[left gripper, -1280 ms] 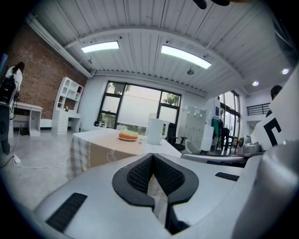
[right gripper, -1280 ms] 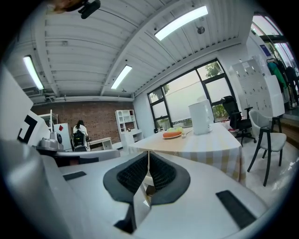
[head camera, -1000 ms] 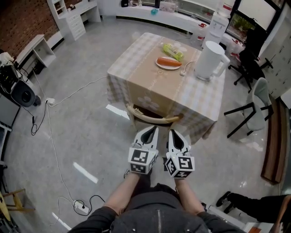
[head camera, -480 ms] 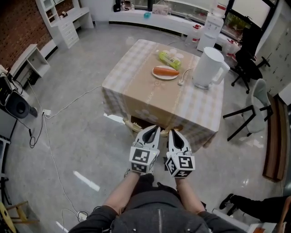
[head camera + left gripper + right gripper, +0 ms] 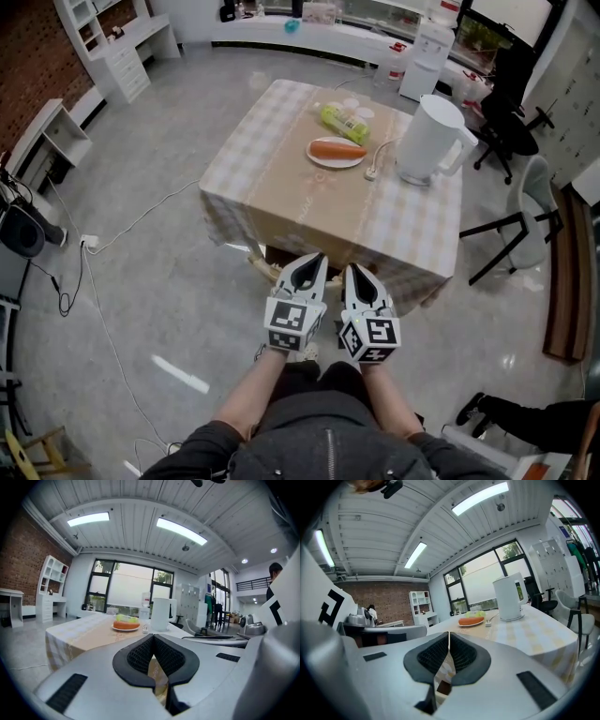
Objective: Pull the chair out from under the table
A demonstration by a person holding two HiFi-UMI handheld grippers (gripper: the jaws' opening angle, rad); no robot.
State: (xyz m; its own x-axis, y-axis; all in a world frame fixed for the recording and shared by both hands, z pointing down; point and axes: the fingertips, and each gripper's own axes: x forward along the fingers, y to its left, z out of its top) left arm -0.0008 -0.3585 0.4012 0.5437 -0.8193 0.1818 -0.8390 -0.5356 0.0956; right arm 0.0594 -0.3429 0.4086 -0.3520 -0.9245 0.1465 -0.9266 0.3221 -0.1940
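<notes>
Your left tool (image 5: 313, 261) and right tool (image 5: 355, 272), both shut and empty, have closed in on the chair (image 5: 267, 270) under the surface (image 5: 309, 202) at frame centre; grasping it looks next.

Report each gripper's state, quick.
Left gripper: shut, nothing between its jaws.
Right gripper: shut, nothing between its jaws.

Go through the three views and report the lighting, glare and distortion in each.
Head view: even light, bright streaks of glare on the glossy floor, mild wide-angle bending. Left gripper view: strong fisheye with a dark round border, window blown out white. Right gripper view: same fisheye, ceiling light glaring.
</notes>
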